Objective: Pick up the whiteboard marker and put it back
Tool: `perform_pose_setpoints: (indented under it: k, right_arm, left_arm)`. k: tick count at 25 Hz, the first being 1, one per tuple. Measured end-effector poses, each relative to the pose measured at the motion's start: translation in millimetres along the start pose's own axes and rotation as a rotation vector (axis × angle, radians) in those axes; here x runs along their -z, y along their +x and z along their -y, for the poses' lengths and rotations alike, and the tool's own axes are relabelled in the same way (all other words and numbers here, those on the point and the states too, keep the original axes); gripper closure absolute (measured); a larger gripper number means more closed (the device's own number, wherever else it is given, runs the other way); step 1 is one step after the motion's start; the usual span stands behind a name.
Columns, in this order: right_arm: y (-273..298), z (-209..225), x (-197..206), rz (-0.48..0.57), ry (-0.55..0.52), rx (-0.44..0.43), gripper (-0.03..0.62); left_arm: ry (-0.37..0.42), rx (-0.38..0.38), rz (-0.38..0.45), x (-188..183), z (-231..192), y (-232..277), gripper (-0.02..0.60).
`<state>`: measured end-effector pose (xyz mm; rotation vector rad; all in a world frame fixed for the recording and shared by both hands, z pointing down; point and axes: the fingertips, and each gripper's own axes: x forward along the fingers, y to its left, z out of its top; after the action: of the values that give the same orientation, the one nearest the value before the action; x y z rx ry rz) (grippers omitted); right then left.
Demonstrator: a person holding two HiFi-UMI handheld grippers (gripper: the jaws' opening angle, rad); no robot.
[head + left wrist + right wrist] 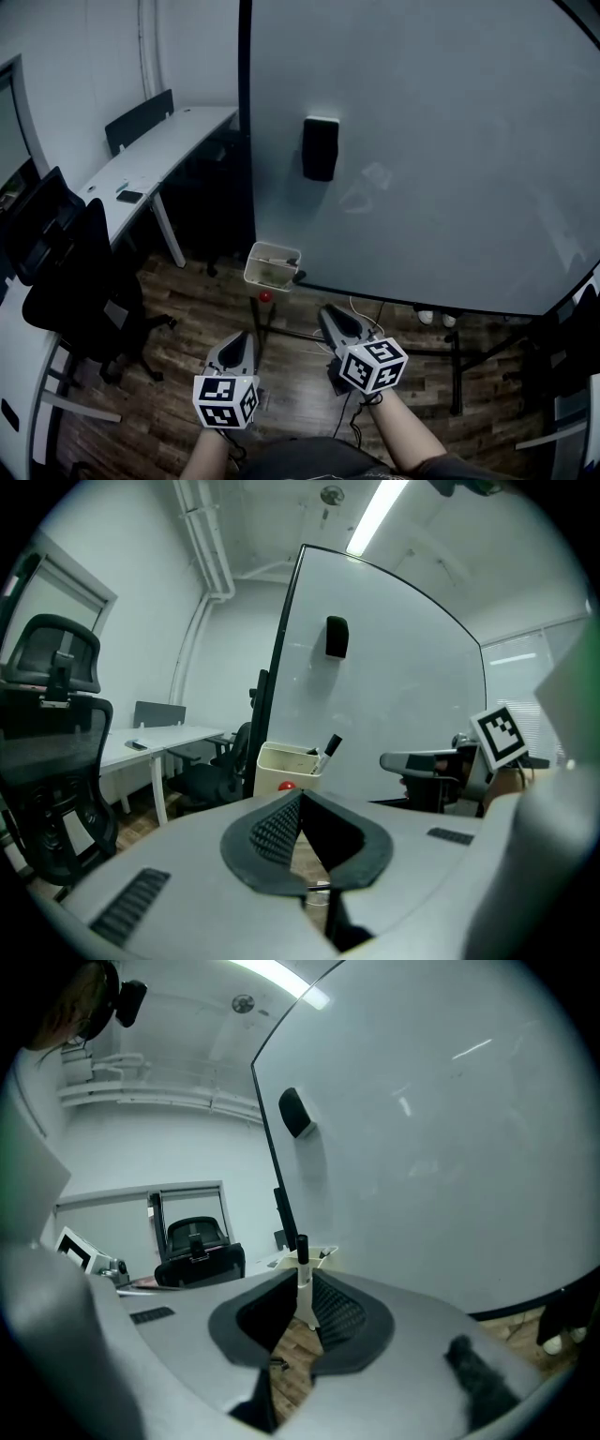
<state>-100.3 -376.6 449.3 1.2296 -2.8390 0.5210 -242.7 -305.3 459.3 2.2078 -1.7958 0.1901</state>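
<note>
A whiteboard marker (330, 746) with a black cap stands tilted in a white basket (281, 766) at the whiteboard's lower left corner. In the right gripper view the marker (302, 1244) rises above the basket (323, 1256), straight ahead of the jaws. My right gripper (303, 1283) is open by a narrow slit, holds nothing, and sits short of the basket (267, 274). In the head view it (325, 311) is low and to the basket's right. My left gripper (300, 797) is shut and empty, lower left (246, 335).
The big whiteboard (422, 141) carries a black eraser (320, 148). A red ball (265, 296) lies under the basket. The board's stand legs (455, 375) and a cable cross the wooden floor. A desk (159, 155) and a black office chair (84, 281) stand at left.
</note>
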Motion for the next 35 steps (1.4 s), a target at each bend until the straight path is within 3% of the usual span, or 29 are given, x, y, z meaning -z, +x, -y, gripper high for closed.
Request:
perform_pose_setpoints:
  k: [4,14,30,35]
  right_arm:
    - [23,-2,-4,-0.009,0.002,-0.024,0.512]
    - [63,-4,2,-0.029,0.016,-0.04,0.479]
    - [101,-4,-3,-0.049,-0.095,-0.035,0.48]
    - [103,-3,-1,-0.062,-0.095,-0.026,0.511]
  left_arm:
    - [-0.001,-0.005,0.003,-5,-11,12,0.568]
    - [-0.007,-0.017,-0.013,-2,-27,27,0.568]
    - [-0.007,-0.02,-0.022,-5,-36,33,0.568]
    - [-0.006,-0.019,-0.021,-6,-37,34,0.568]
